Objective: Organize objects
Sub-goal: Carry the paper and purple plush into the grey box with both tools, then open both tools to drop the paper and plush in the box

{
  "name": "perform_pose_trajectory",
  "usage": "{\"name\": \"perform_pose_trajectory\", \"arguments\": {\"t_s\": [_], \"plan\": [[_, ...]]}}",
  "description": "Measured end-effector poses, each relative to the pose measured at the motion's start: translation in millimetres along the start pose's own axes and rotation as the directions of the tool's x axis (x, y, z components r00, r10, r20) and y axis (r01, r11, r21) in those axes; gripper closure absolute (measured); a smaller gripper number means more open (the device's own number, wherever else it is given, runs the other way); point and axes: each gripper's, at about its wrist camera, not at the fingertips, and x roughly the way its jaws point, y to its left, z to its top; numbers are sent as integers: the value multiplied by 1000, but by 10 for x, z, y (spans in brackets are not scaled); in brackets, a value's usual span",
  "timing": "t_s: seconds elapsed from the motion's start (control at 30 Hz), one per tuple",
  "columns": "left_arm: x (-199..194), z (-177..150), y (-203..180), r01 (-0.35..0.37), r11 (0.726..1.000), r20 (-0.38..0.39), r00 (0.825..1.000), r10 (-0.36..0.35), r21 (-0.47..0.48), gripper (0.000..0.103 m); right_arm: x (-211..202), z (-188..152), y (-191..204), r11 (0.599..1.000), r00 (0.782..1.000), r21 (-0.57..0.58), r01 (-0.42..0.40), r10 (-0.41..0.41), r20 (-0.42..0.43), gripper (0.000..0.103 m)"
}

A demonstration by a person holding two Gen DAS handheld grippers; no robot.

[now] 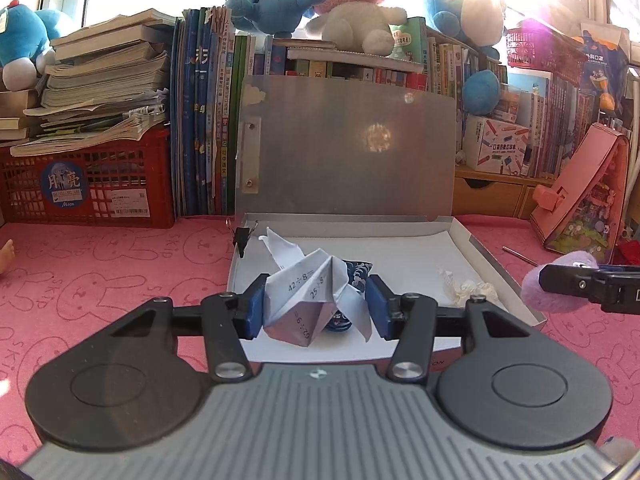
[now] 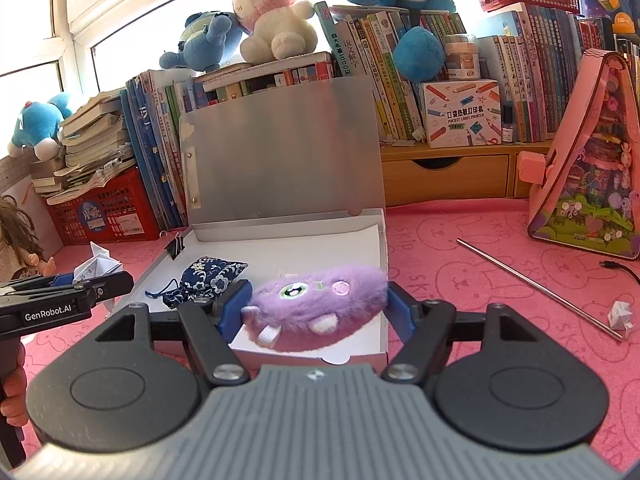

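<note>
From the left wrist, the left gripper has its blue pads pressed on either side of a folded paper shape, holding it above the near left part of the open file box. Sums are printed on the paper, "42 ÷ 8" among them. Just behind it a blue patterned pouch peeps out, lying in the box. A black binder clip sits on the box's far left corner, and a crumpled bit of white paper lies toward the right side. The lid stands upright against the row of books. At the left, a red crate carries a label reading "Moon".

From the right wrist, the right gripper is clamped on a purple furry toy, held above the near right part of the same box. The pouch lies just left of it on the white lining. The left gripper, marked "GenRobot.AI", is at the left edge with the paper shape. On the pink mat to the right lie a thin metal rod and a small folded paper. A carton on the shelf reads "POCKET LABEL PRINTER".
</note>
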Motion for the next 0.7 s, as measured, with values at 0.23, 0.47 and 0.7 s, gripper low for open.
{"name": "perform_pose_trajectory", "arguments": {"t_s": [0.23,0.47,0.7], "plan": [[268,-58,0,0,1000,-59,998,0,-10,46,220,-67,-6,1000,999,12,-12,12,-51,30],[467,-61,-38,33,999,-111,993,-35,-19,46,495,-89,-43,998,993,56,-31,37,-112,30],[745,-6,-75,43,999,-208,977,-48,-28,46,748,-121,-81,996,987,86,-23,36,-155,30]]}}
